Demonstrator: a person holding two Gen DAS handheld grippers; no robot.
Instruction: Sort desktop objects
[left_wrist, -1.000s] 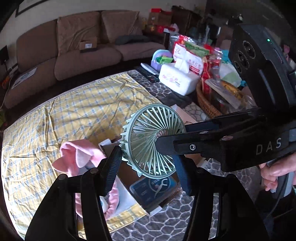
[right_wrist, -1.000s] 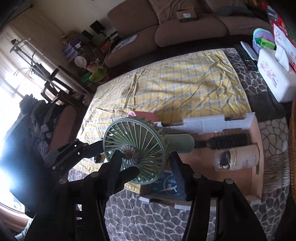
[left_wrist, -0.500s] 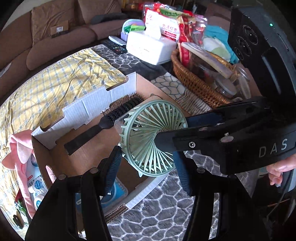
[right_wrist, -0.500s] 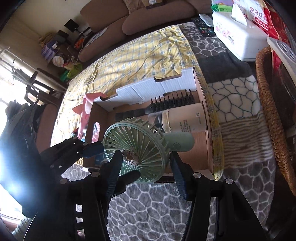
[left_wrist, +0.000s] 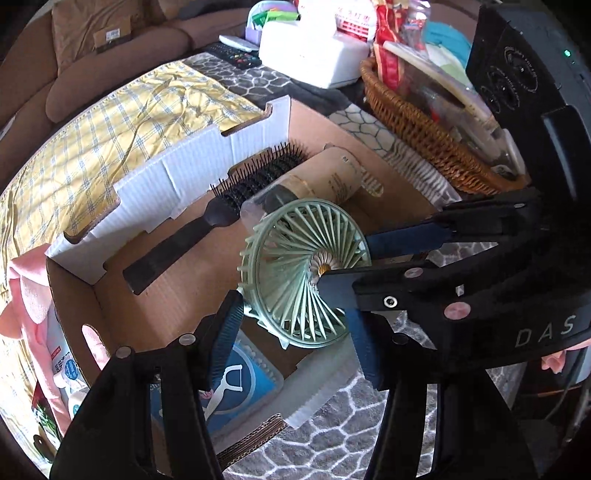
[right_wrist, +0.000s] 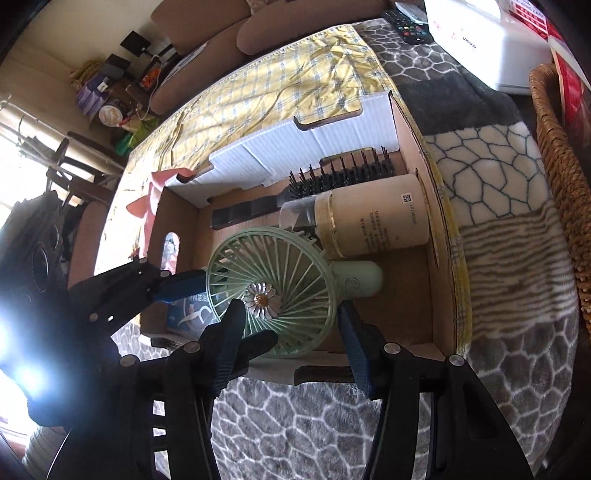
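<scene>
A green hand fan (left_wrist: 301, 273) with a daisy hub hangs over the cardboard box (left_wrist: 173, 291). Both grippers have their fingers on either side of its round head. My left gripper (left_wrist: 295, 336) is closed on the head's rim. My right gripper (right_wrist: 290, 339) also holds the head, and its fingers (left_wrist: 402, 240) reach in from the right in the left wrist view. In the right wrist view the fan (right_wrist: 273, 288) lies low in the box (right_wrist: 439, 236), its handle by a cream bottle (right_wrist: 373, 218). A black hairbrush (left_wrist: 221, 210) and the bottle (left_wrist: 325, 173) lie in the box.
A blue floss pack (left_wrist: 236, 380) lies at the box's near end. A wicker basket (left_wrist: 417, 122) of packets stands right of the box. A white tissue box (left_wrist: 314, 55) and remotes (left_wrist: 236, 55) are behind. A pink cloth (left_wrist: 29, 291) lies on the yellow checked cloth (left_wrist: 110, 122) at the left.
Both grippers carried the fan from above the yellow cloth to the right and down into the cardboard box, next to the bottle and hairbrush.
</scene>
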